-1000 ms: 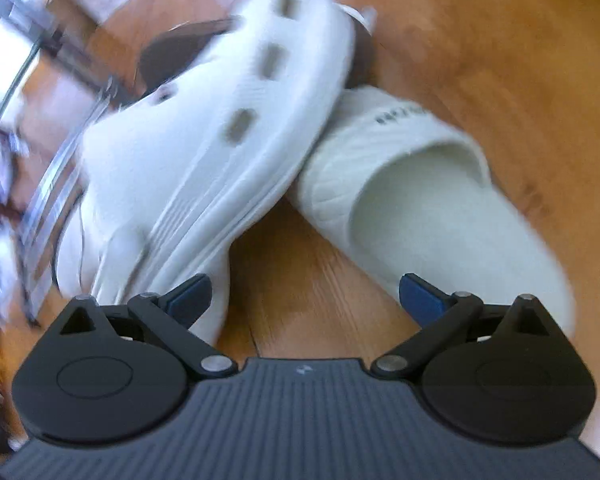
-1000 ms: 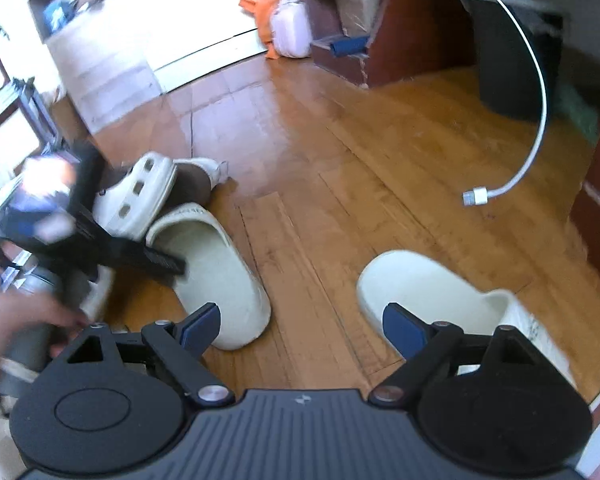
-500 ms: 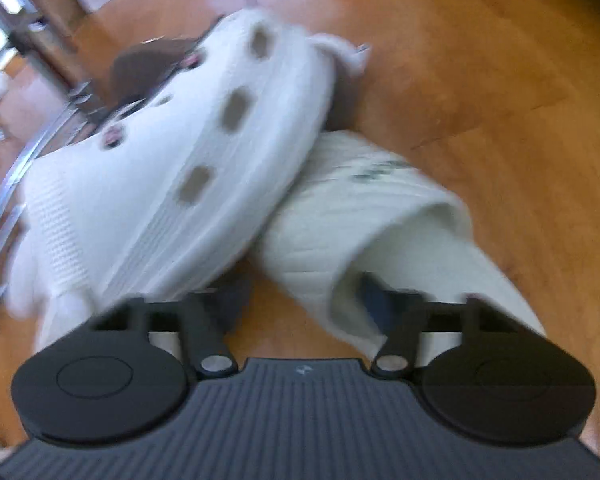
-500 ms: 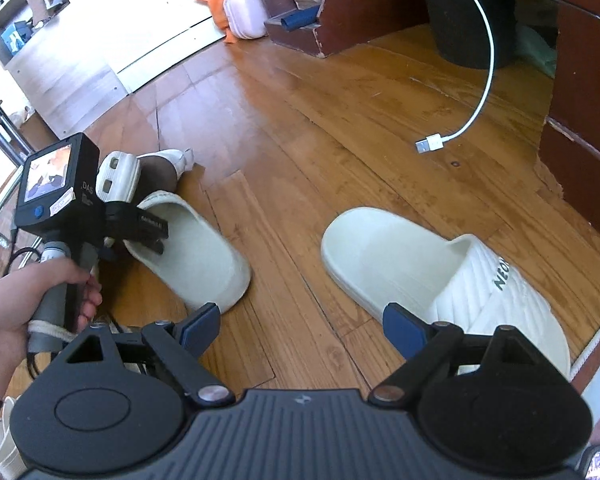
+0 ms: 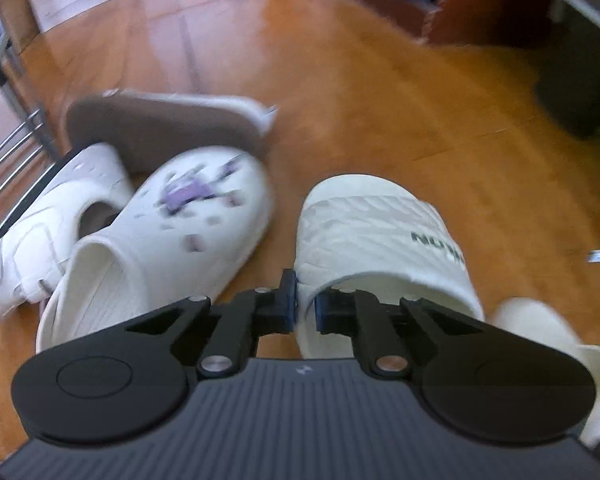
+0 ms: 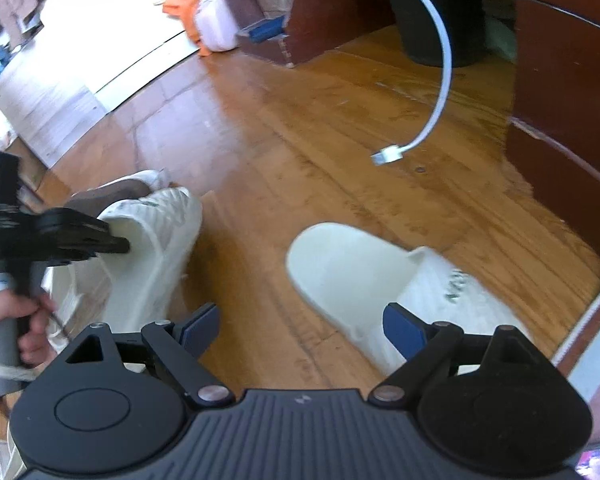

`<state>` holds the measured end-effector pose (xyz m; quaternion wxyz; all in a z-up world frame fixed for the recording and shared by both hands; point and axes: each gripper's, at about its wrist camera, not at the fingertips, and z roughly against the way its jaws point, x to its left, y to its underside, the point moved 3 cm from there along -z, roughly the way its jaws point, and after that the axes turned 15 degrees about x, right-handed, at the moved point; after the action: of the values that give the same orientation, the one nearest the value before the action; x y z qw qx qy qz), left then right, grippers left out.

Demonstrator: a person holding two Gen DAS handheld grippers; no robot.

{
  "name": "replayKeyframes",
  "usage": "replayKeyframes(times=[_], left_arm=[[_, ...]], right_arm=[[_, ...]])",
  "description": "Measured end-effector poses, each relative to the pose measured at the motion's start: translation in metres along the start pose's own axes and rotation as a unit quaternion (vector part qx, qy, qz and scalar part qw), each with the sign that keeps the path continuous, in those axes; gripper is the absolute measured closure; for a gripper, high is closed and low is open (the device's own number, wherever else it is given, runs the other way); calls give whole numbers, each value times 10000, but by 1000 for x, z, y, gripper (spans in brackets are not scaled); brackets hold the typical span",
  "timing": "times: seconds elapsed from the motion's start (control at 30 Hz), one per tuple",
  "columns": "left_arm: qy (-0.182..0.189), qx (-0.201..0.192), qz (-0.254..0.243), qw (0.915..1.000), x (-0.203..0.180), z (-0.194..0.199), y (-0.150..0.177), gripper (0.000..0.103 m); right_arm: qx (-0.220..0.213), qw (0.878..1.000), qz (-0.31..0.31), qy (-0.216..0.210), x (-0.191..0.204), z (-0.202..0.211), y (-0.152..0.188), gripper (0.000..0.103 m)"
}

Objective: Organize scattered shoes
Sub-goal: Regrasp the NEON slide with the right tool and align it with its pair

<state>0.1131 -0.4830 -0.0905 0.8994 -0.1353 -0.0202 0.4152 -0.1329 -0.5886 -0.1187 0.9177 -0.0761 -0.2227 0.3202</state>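
Your left gripper (image 5: 302, 306), which gaped wide over the shoe pile a second ago, is now clamped on the strap edge of the cream slide (image 5: 380, 240) and has tipped it up off the wooden floor (image 5: 380, 100), clear of the white clog (image 5: 172, 236) it lay under. Your right gripper (image 6: 300, 324) keeps its jaws wide apart and empty, now closer above the matching slide (image 6: 360, 276), which lies flat near the white cable (image 6: 432, 92). The brown-soled shoe (image 5: 160, 128) and white sneaker (image 5: 32, 240) stay by the metal rack (image 5: 12, 120).
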Motion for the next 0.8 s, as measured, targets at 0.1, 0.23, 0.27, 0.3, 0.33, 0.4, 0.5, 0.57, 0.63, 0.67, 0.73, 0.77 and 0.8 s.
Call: replayKeyframes(times=[0.1,0.23,0.27,0.3,0.33,0.4,0.5,0.57,0.63,0.67,0.73,0.77,0.8], left_arm=[[657,305,-27,9974,-12,6,8,95],[607,948,-330,9931,-39,7,36,43],[553,1250,-369,9899,-42,2,42,23],[589,1490,-363,9864,-43,-1,47,4],[656,1553,-314,9852,-41,1,52,4],[788,1526,-151,9850,-33,5,62,4],[433,1278,-20,9909,-21,18,72,4],[334,1122,144,9930,-14,32,82,4],[523,1070,452,9919,-3,43,95,4],[549,1057,543,9914,2,45,99,4],[535,1020,676,9910,8,46,102,4],[547,1011,808,9901,11,46,105,4],[584,1011,964,9885,12,47,110,4]], right_arm=[[-69,9998,-163,88,-15,7,-2,14],[-132,9991,-321,254,-35,14,-3,12],[-83,9990,-328,294,-38,13,-2,12],[-26,9989,-323,343,-40,11,0,12],[32,9987,-319,391,-43,9,1,12],[96,9987,-185,470,-43,4,4,12],[132,9986,276,437,-32,1,5,13],[167,9948,961,305,-14,0,3,15],[201,9781,2061,219,17,0,-1,15],[221,9660,2567,216,31,-1,-2,15],[298,9350,3515,369,54,-6,0,14],[399,8978,4346,584,74,-13,3,13],[469,8588,5036,808,89,-22,6,13]])
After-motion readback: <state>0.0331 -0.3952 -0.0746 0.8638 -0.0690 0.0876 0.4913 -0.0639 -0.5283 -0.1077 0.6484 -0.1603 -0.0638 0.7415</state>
